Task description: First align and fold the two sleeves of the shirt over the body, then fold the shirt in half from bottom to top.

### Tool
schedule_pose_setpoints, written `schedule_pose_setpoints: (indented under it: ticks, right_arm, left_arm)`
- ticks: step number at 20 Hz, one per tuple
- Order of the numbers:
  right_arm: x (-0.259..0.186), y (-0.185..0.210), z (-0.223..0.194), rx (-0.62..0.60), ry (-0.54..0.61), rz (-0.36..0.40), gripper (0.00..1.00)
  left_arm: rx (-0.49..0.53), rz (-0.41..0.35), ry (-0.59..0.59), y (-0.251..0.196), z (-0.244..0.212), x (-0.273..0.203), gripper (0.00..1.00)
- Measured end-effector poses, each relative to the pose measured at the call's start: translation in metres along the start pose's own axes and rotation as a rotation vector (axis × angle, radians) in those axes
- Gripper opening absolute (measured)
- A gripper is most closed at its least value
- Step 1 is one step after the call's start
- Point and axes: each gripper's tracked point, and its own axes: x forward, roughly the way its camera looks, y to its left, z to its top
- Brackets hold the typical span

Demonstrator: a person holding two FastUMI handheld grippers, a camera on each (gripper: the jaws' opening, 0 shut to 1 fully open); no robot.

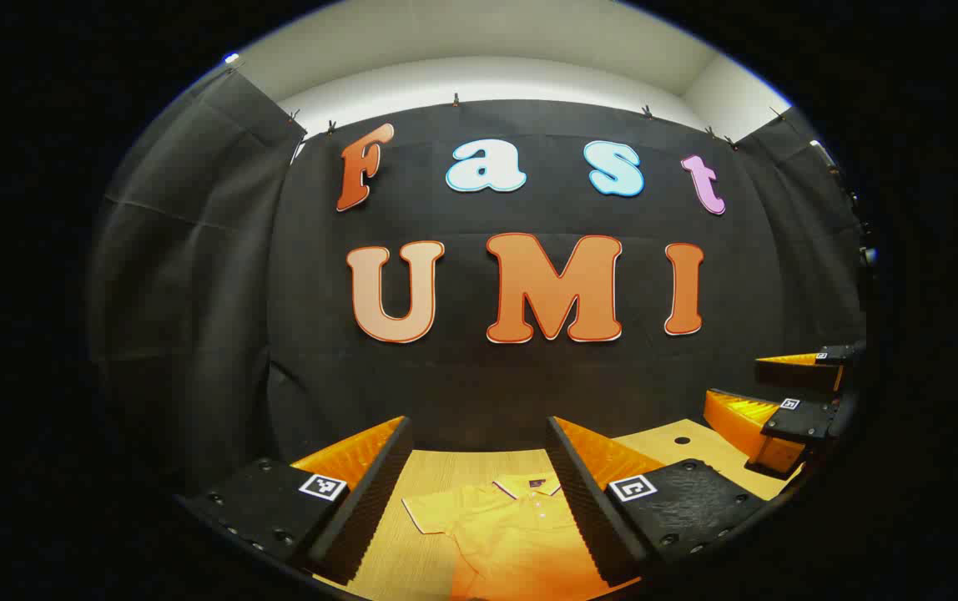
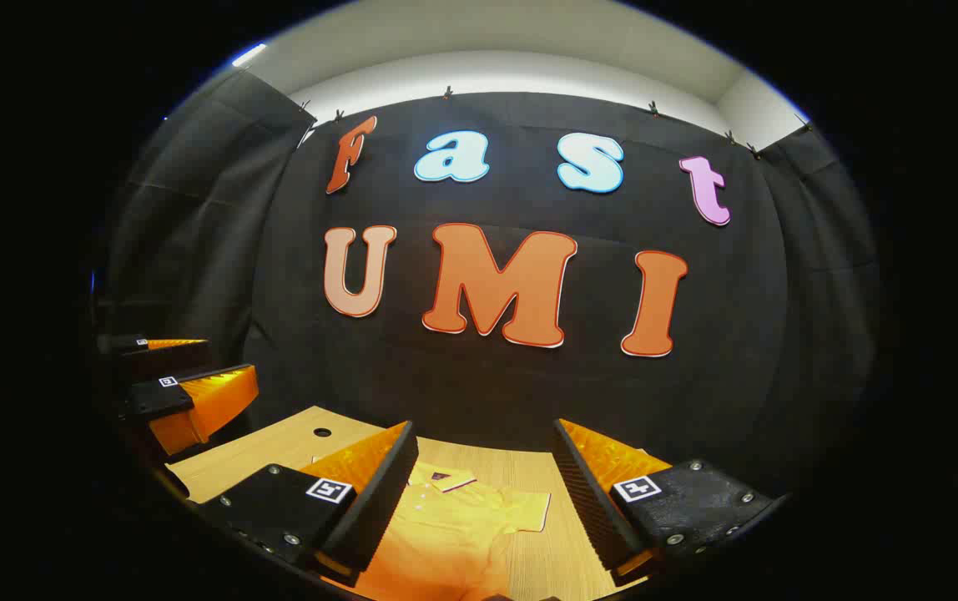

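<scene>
A yellow short-sleeved polo shirt [image 1: 512, 534] with dark-trimmed collar and cuffs lies flat on the pale wooden table [image 1: 462, 463], collar toward the black cloth back wall [image 1: 479, 384], as two hand-held grippers hang above it, both well clear of the fabric. In the left gripper view the left gripper [image 1: 479, 501] frames the garment at 6 o'clock, its jaws spread wide with nothing between them; one sleeve [image 1: 433, 513] reaches out toward 7 o'clock, spread on the wood and not yet turned over the body. At 3 o'clock in that view the right gripper [image 1: 788, 401] shows farther off, its fingers likewise apart. In the right gripper view the right gripper [image 2: 479, 501] also stands wide open and empty over the shirt [image 2: 446, 534], whose other sleeve [image 2: 529, 509] lies extended toward 5 o'clock beside the buttoned placket; the left gripper [image 2: 170, 376] appears at 9 o'clock, above the table's [image 2: 279, 451] far corner with its small round hole [image 2: 322, 432].

By the look of it the task stands at its very start: neither sleeve is folded in, the lower half of the shirt runs out of sight at 6 o'clock, and the bottom-to-top fold remains to be done. Both sleeve folds and the final halving are still ahead.
</scene>
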Motion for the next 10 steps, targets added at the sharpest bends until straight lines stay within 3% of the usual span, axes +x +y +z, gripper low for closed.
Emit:
schedule_pose_setpoints:
  ticks: [3,10]
  right_arm:
    - [0.0,-0.003,-0.002,-0.015,-0.001,0.024,0.98]
    - [0.005,-0.026,-0.02,0.029,0.03,-0.003,0.98]
  left_arm:
    - [0.003,-0.001,0.015,-0.01,-0.003,0.002,0.98]
    - [0.013,0.02,0.008,-0.015,-0.005,0.008,0.98]
